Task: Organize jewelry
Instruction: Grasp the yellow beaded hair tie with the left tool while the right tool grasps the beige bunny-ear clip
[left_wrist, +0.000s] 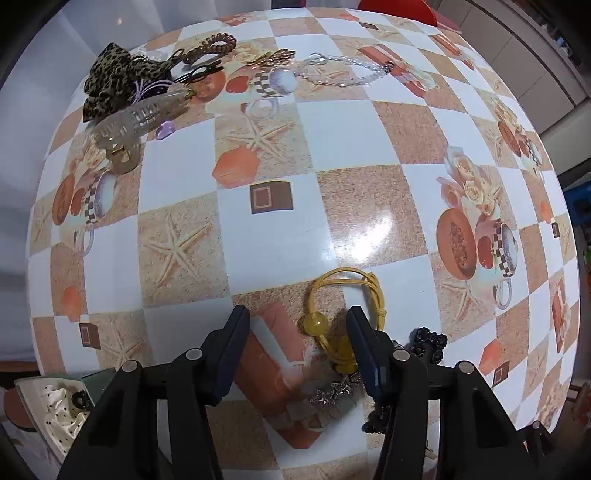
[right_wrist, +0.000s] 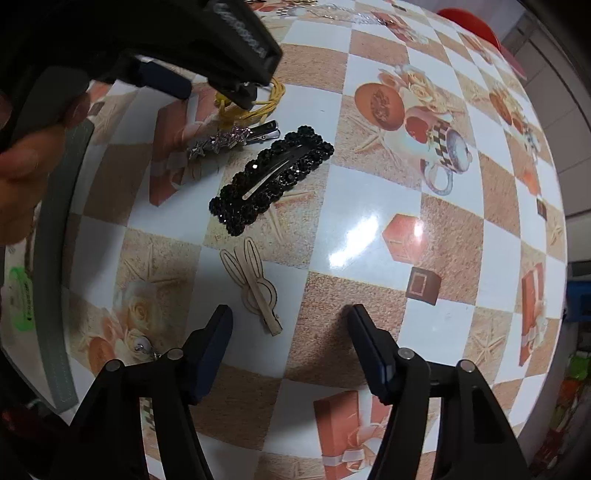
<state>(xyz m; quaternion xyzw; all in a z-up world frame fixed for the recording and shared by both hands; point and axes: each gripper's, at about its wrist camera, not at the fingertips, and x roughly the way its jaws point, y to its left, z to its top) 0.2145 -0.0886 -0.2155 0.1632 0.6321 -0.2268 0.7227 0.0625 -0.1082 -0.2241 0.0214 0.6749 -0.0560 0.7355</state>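
My left gripper (left_wrist: 299, 325) is open, low over a yellow hair tie with beads (left_wrist: 343, 295), whose beaded end lies between its fingers. The tie also shows in the right wrist view (right_wrist: 271, 99), under the left gripper (right_wrist: 207, 86). A silver star clip (right_wrist: 229, 142) and a black beaded snap clip (right_wrist: 273, 177) lie just beside it. A wooden rabbit clip (right_wrist: 255, 284) lies in front of my right gripper (right_wrist: 291, 326), which is open and empty above the table.
At the far left of the checkered table (left_wrist: 369, 129) lie a leopard scrunchie (left_wrist: 110, 79), a clear claw clip (left_wrist: 129, 122), a spiral hair tie (left_wrist: 210, 46) and a crystal bead chain (left_wrist: 351, 72). A box with a polka-dot scrunchie (left_wrist: 62, 410) sits at the near left edge.
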